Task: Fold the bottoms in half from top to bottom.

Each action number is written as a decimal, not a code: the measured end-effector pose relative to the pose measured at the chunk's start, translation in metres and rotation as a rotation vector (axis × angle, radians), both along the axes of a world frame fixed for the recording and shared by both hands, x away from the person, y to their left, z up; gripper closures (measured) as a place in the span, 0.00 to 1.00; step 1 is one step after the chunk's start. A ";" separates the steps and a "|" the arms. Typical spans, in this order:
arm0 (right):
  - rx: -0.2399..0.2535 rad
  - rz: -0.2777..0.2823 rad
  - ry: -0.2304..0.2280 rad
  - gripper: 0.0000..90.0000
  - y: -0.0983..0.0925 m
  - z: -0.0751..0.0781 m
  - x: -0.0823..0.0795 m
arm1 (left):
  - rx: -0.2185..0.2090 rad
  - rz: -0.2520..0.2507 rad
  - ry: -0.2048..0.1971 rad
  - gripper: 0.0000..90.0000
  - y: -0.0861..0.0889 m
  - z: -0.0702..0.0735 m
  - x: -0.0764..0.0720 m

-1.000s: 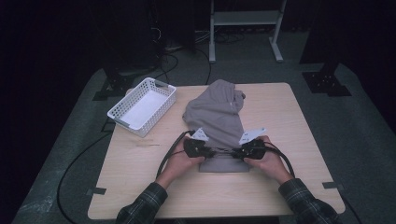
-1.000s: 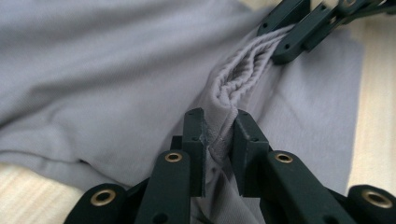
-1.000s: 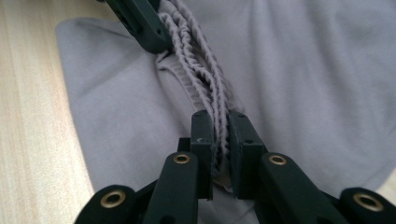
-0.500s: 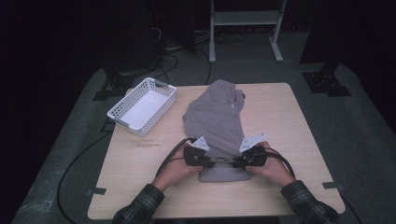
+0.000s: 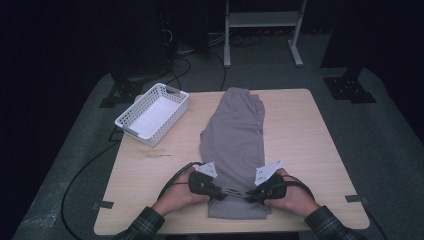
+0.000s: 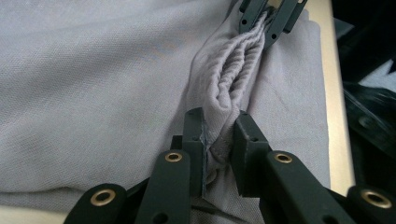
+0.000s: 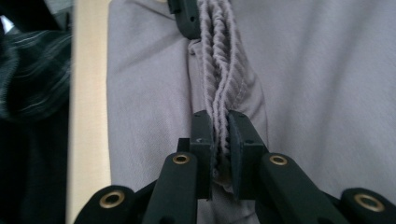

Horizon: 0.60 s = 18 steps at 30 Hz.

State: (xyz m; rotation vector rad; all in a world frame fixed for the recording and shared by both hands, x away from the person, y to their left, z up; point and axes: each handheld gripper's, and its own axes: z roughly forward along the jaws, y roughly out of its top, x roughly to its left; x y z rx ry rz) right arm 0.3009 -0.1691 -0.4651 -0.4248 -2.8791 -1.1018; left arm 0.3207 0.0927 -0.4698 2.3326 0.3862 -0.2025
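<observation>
Together, the left gripper (image 5: 216,186) and right gripper (image 5: 256,189) were held low near the bench's (image 5: 310,145) near edge, pointed toward each other. Each pair of jaws was clamped on the ribbed hem of the grey garment (image 5: 240,135), spread lengthwise along the bench.

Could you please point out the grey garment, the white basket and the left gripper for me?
grey garment (image 5: 235,130): high view, flat middle of the fabric.
white basket (image 5: 127,124): high view, near rim.
left gripper (image 6: 219,137): left gripper view, between fingertips, clamping ribbed hem.
</observation>
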 end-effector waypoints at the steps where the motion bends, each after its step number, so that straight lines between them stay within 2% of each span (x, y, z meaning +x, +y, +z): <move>1: 0.001 0.014 0.001 0.89 0.001 0.000 -0.003 | -0.003 -0.002 0.004 0.85 0.000 0.000 -0.002; 6: 0.007 0.051 0.025 0.90 0.005 0.000 -0.020 | -0.002 -0.044 0.024 0.85 0.004 0.000 -0.017; 8: 0.009 0.052 0.033 0.90 0.005 0.000 -0.023 | 0.008 -0.053 0.010 0.85 0.003 0.002 -0.019; 10: 0.023 0.042 0.043 0.90 0.003 0.003 -0.019 | 0.001 -0.049 0.012 0.86 0.003 0.006 -0.017; 12: 0.036 0.030 0.039 0.90 0.000 0.006 -0.015 | -0.030 -0.050 0.023 0.86 0.003 0.011 -0.015; 18: 0.088 -0.016 -0.004 0.90 -0.009 0.025 -0.001 | -0.091 -0.011 -0.001 0.86 0.006 0.031 -0.001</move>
